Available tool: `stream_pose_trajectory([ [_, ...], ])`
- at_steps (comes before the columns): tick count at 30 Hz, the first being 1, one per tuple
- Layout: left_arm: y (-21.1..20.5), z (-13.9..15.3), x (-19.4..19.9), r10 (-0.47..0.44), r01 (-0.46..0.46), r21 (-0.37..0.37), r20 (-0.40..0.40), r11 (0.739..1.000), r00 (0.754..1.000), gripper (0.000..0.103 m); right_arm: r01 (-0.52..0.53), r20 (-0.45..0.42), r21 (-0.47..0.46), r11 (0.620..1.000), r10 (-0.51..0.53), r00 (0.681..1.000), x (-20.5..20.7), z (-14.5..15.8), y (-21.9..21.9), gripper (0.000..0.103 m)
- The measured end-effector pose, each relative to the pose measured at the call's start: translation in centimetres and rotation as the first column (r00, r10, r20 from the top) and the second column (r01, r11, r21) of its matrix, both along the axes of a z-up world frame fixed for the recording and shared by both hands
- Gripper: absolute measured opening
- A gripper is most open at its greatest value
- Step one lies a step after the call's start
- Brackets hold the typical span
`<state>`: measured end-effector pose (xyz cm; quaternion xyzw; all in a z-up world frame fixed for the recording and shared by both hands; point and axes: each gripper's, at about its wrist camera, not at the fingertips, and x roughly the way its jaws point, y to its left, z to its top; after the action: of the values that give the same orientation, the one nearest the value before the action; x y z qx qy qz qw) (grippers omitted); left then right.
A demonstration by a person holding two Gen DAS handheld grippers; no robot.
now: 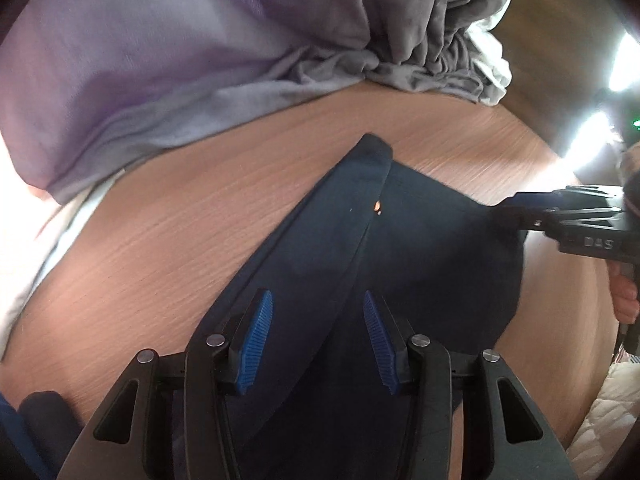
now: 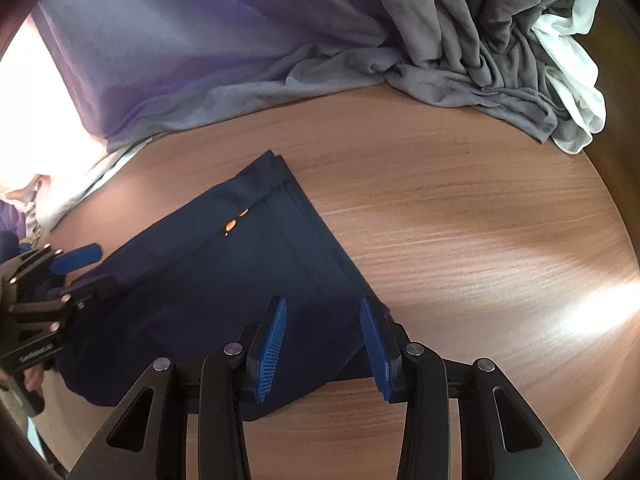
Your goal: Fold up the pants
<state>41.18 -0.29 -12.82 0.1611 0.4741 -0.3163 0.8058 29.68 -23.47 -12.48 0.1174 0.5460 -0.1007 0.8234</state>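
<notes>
You hover both wide-open grippers, left gripper (image 1: 318, 340) and right gripper (image 2: 324, 346), over the folded navy pants (image 2: 248, 276) on the wooden table (image 2: 460, 240), gripping nothing.

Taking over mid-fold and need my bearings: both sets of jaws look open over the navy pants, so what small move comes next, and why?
Probably lower and close the right gripper on the near edge of the dark navy folded pants. Its jaws stand open astride that edge, and the left gripper is open too, so nothing is held. The pants lie flat on the wooden table, seemingly ready for another fold.
</notes>
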Motion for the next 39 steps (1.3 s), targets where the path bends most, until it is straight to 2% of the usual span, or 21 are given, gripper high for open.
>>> stream_pose_trajectory([
  [6,-0.3,-2.0,0.8,0.002,0.000,0.051,-0.041,0.999,0.999,0.035,-0.009,-0.007,0.008,1.000,0.009,1.000,0.1,-0.4,0.2,0.040],
  [11,-0.1,-2.4,1.3,0.019,-0.016,0.048,-0.061,0.999,0.998,0.025,-0.025,-0.016,0.011,1.000,0.025,1.000,0.4,-0.9,0.6,0.040],
  [13,-0.1,-2.3,1.5,0.026,-0.023,0.045,-0.057,0.999,0.998,0.013,-0.025,-0.025,0.014,1.000,0.025,0.999,0.5,-1.3,0.6,0.040],
  [15,-0.1,-2.2,1.6,0.033,-0.031,0.045,-0.045,0.999,0.998,0.008,-0.024,-0.034,0.016,1.000,0.024,0.999,0.6,-1.7,0.5,0.040],
  [21,0.2,-1.5,2.7,0.077,-0.078,0.053,0.014,0.996,0.997,0.007,-0.019,-0.043,0.019,1.000,0.020,0.999,0.6,-2.1,0.4,0.040],
  [26,0.4,-1.4,4.2,0.136,-0.140,0.081,0.054,0.987,0.989,0.007,-0.017,-0.049,0.004,1.000,0.017,0.999,0.8,-2.2,0.5,0.040],
  [34,-0.6,-2.5,5.6,0.159,-0.164,0.152,0.043,0.975,0.986,0.009,0.005,-0.061,-0.021,1.000,-0.006,0.998,0.7,-2.4,0.4,0.040],
  [35,-0.7,-2.4,5.7,0.162,-0.167,0.156,0.046,0.974,0.986,0.011,0.012,-0.056,-0.026,1.000,-0.013,0.998,0.6,-2.3,0.2,0.040],
  [37,-1.2,-1.8,5.4,0.159,-0.172,0.172,0.089,0.970,0.983,0.030,0.035,-0.040,-0.048,0.998,-0.037,0.999,0.2,-1.9,-0.2,0.040],
  [38,-1.4,-1.2,5.0,0.147,-0.166,0.164,0.122,0.972,0.982,0.035,0.047,-0.025,-0.056,0.997,-0.048,0.999,-0.1,-1.6,-0.3,0.040],
  [39,-1.6,-0.5,4.7,0.134,-0.155,0.149,0.143,0.977,0.981,0.045,0.058,-0.011,-0.055,0.997,-0.059,0.998,-0.4,-1.3,-0.4,0.040],
])
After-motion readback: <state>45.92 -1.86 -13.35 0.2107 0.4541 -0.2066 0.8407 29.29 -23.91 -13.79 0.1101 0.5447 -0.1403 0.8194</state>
